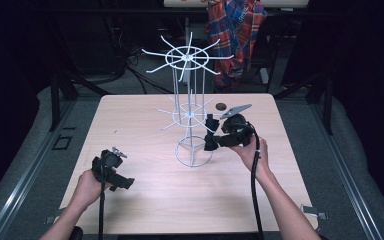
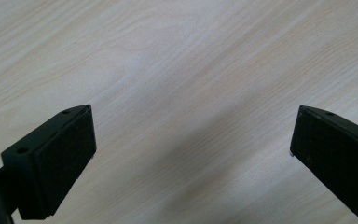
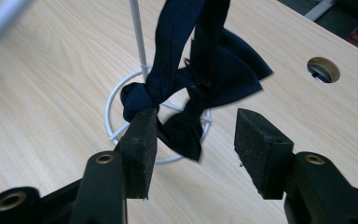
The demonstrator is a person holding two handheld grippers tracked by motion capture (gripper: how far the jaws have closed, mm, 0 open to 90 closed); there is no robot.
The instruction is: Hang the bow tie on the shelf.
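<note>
A white wire rack with two tiers of spokes stands on a ring base at the middle of the wooden table. A dark navy bow of cloth hangs from a lower spoke, down beside the pole and over the base. My right gripper is open just in front of the bow; its left jaw tip sits at the bow's knot and the pads do not press on it. In the high view this gripper is right of the rack. My left gripper rests low at the table's left, open over bare wood.
A round cable hole lies in the table behind the rack, also in the right gripper view. A plaid shirt hangs on a chair beyond the far edge. Long spokes jut out from the rack's upper wheel.
</note>
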